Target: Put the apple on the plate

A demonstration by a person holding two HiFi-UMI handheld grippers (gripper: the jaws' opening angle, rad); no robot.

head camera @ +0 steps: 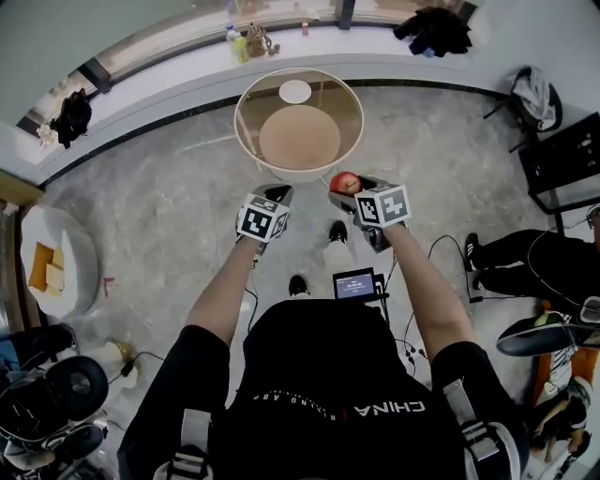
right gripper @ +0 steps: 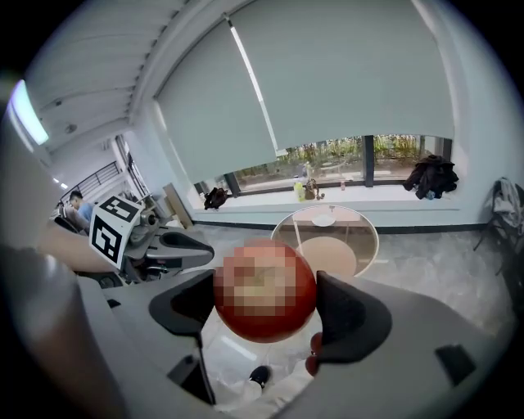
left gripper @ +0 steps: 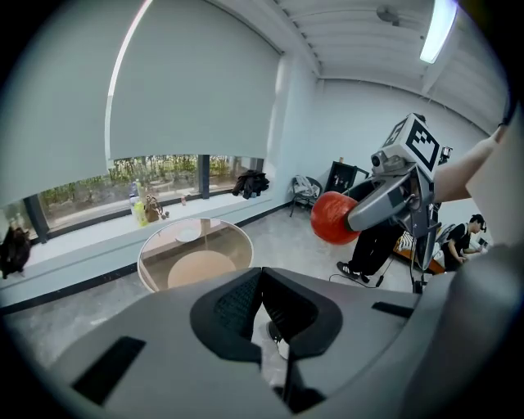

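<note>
Round glass table (head camera: 246, 103) stands at 12 o'clock from the person, with a tan disc showing through the top. Its near rim lies just beyond both grippers.

Right gripper (right gripper: 264, 315): jaws clamped on the red apple (head camera: 345, 181), one pad on each flank, held in the air off the table's 5 o'clock edge, not yet over the glass.

Left gripper (left gripper: 264, 282): jaws drawn together with nothing between them, idling at the table's 6 o'clock.

White plate (head camera: 294, 91): small, bare, sitting toward the far side of the tabletop, near its 12 o'clock.

Progress, as I judge it: pick-up done. The carry across the table, the lowering and the release remain.

Surroundings, head view: window sill (head camera: 169, 66) curving past 12 o'clock; another person's legs at 3 o'clock; dark jacket (head camera: 433, 28) on the sill at 1 o'clock; bottles (head camera: 239, 42) at 11 o'clock.

Obstructions: none seen between apple and plate. The path over the glass looks open.
</note>
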